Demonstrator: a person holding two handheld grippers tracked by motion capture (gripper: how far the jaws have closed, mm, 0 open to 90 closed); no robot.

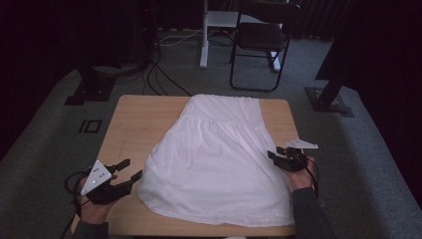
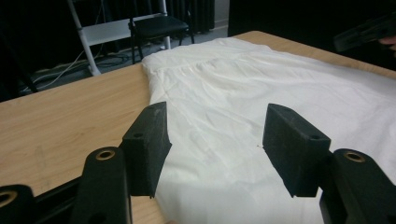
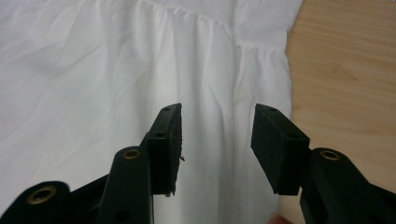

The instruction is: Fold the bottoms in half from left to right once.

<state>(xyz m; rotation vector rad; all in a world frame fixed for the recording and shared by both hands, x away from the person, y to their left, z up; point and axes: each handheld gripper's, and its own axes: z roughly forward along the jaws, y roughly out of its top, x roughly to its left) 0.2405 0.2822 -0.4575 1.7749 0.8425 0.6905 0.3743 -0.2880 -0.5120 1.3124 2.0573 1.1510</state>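
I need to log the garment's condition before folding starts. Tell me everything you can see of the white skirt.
The skirt is plain white, thin woven-looking cloth with a gathered seam below a narrow band at the far end. It lies flat and spread on the wooden table, band away from the person, wide hem at the near edge, flaring toward it. Soft wrinkles run across it. The left gripper and right gripper stand open at its two side edges; neither holds it.

No readable text from where I'm watching, no labels, brands, numbers or signs that I can make out, nothing printed on the white garment (image 1: pixel 219 159), nothing on the wooden table (image 1: pixel 134 124)
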